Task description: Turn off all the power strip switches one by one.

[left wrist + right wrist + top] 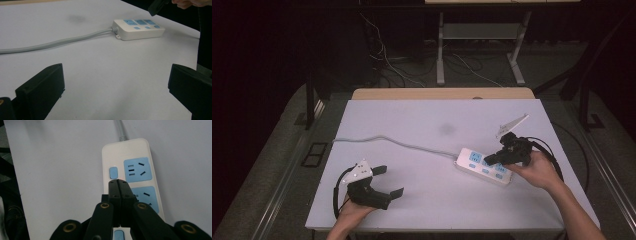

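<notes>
One white power strip (486, 166) with blue sockets lies flat on the right side of the white counter (422, 125), and its grey cord (387, 140) runs off to the left edge. Over it, the right hand-held gripper (490, 159) is closed up tight, jaws pressed together with nothing between them, tips down at the strip's row of small blue switches (113, 172). Can't tell if it's actually touching. Well apart, near the front left, the left hand-held gripper (392, 181) hangs wide open and empty, pointing toward the strip.
</notes>
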Demonstrator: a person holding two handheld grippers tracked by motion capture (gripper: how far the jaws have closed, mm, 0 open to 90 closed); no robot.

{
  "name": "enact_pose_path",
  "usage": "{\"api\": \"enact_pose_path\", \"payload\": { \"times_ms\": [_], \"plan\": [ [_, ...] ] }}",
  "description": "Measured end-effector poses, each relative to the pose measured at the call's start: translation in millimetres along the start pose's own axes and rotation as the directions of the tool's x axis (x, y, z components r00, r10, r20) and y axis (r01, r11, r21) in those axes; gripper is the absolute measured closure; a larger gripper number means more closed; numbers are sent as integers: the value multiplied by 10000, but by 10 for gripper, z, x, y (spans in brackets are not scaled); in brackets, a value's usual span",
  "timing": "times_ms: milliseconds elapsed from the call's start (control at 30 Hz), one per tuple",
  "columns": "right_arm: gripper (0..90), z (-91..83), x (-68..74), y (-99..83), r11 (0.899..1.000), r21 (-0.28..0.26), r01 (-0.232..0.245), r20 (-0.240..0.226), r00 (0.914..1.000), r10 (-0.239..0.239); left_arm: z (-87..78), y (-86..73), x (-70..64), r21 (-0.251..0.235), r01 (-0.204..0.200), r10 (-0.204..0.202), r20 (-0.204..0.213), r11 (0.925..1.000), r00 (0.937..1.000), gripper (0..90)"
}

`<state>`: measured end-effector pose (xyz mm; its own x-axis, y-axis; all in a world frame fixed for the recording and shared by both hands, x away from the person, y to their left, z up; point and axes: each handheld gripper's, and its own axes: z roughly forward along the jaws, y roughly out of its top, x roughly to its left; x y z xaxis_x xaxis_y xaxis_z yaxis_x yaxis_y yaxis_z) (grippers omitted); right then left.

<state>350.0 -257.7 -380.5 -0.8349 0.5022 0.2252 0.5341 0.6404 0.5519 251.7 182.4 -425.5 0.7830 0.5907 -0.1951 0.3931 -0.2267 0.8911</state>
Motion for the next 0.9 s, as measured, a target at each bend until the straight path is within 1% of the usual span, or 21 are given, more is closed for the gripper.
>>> {"api": "enact_pose_path", "payload": {
  "times_ms": [300,667,900],
  "plan": [
    [898,123,-28,-27,9998,171,-99,-95,9999,100,0,-1,3,0,25,-25,-7,10000,10000,0],
    [898,183,-33,-42,9994,297,-152,-186,9997,157,4,-2,2,23,-7,7,28,10000,10000,0],
    [898,249,-44,-111,9990,376,-226,-264,9994,236,1,-2,2,14,-1,1,17,10000,10000,0]
  ]
}}
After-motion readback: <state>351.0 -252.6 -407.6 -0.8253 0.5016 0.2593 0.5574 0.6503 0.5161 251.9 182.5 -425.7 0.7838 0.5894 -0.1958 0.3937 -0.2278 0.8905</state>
